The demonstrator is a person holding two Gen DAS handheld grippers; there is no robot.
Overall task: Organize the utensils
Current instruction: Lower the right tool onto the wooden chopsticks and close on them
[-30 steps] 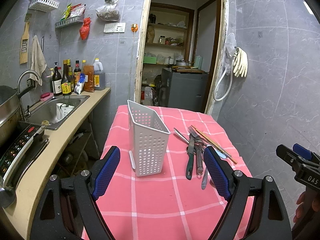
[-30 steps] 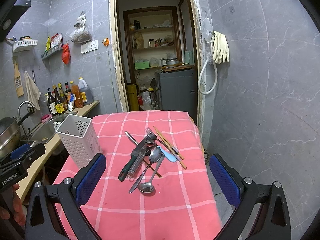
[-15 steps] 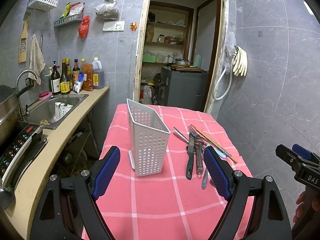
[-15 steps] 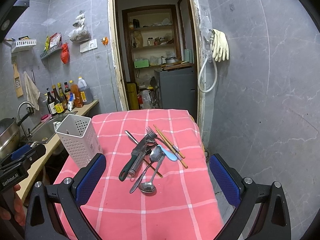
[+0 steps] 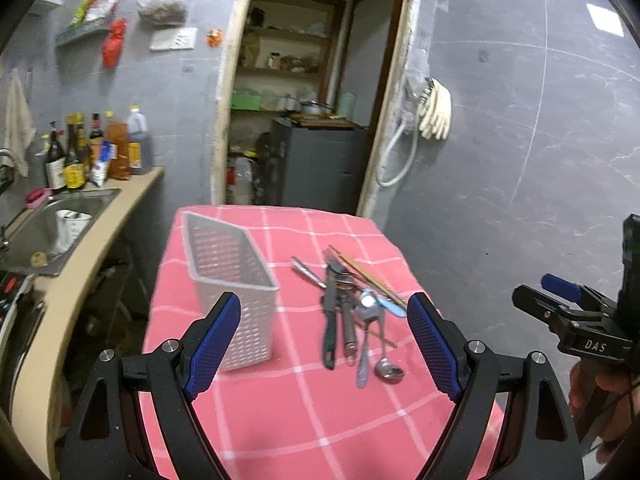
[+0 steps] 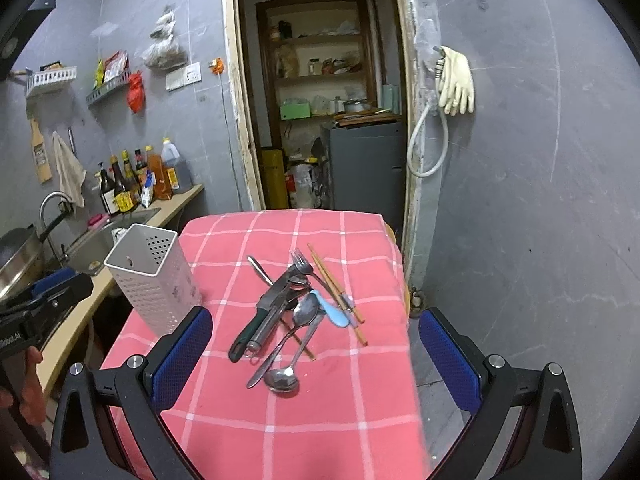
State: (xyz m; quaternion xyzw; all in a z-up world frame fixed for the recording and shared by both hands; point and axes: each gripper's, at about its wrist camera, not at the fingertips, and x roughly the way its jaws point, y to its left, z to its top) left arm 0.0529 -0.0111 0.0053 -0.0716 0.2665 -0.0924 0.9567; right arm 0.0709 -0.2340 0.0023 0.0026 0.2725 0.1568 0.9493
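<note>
Hovering wide-jawed, empty: left gripper [image 5: 324, 344] and right gripper [image 6: 316, 356] over heaped utensils [image 6: 296, 308] beside white caddy [image 6: 154, 276].

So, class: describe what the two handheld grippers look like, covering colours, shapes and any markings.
Both are black frames with triangular cut-outs and silver bolts. Each finger carries a blue textured pad. On the left gripper the pads look ribbed; the right gripper matches it. Seen from the left wrist view, the right gripper's body reads "DAS" in white, with a blue tab on top.
</note>
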